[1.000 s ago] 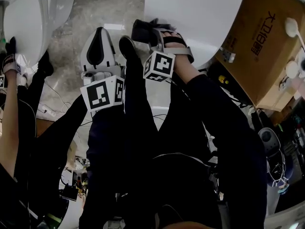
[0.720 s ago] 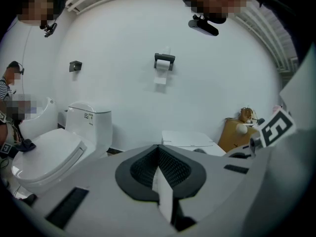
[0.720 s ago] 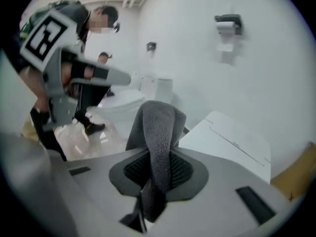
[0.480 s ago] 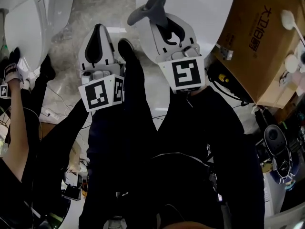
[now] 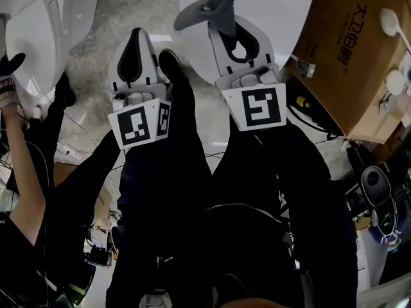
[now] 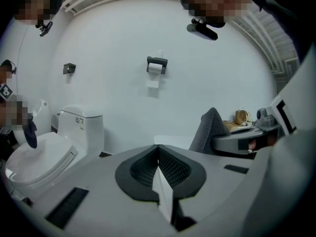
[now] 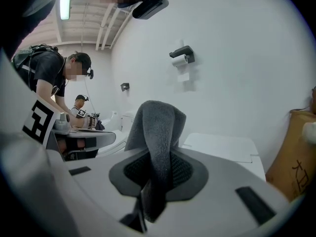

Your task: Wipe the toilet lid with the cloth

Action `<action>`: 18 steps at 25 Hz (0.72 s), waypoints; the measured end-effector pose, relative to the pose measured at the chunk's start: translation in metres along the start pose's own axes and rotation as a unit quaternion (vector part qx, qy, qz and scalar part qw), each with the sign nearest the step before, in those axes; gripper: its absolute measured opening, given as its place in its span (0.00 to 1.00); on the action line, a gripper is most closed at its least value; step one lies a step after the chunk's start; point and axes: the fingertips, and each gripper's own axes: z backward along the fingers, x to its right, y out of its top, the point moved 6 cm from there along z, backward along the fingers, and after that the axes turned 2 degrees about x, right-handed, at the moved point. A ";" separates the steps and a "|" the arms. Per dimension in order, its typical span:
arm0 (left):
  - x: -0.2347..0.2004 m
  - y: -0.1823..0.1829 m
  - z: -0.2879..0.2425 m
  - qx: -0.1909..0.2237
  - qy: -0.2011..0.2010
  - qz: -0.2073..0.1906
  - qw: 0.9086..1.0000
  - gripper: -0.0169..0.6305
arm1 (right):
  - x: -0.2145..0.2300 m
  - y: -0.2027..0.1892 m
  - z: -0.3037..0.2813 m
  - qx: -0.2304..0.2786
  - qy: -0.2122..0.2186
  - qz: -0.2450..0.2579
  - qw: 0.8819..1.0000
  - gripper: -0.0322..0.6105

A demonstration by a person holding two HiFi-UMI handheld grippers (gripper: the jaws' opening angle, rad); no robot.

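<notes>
1. Jaws of the right gripper (image 7: 157,169) are clamped on a grey terry cloth (image 7: 157,132). The cloth stands up out of the pads in a folded loop.
2. Head view: the right gripper (image 5: 215,15) is held over the white toilet lid (image 5: 276,18), near the lid's left edge. The cloth (image 5: 202,8) sticks out past the fingertips toward that edge. Whether the cloth touches the lid cannot be told.
3. Left gripper (image 6: 159,157): jaws closed pad to pad, nothing between them. In the head view it (image 5: 135,43) sits just left of the right gripper, off the lid's left edge and over the marbled floor (image 5: 138,2).
4. Right gripper view: the toilet lid (image 7: 222,147) is flat and closed, lying beyond the cloth and to its right.
5. A cardboard box (image 5: 350,50) stands close against the toilet's right side. Its edge also shows in the right gripper view (image 7: 296,152).
6. A second toilet (image 6: 47,149) stands at far left, lid closed. In the head view another person's arm (image 5: 22,172) reaches up to it (image 5: 35,31).
7. A toilet roll holder (image 6: 157,64) is mounted on the white wall behind, with a sheet hanging down. It is also visible in the right gripper view (image 7: 181,55).
</notes>
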 end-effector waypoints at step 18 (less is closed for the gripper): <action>0.003 -0.005 0.000 -0.005 -0.003 -0.005 1.000 0.05 | 0.005 -0.004 0.002 0.004 -0.013 -0.018 1.000 0.16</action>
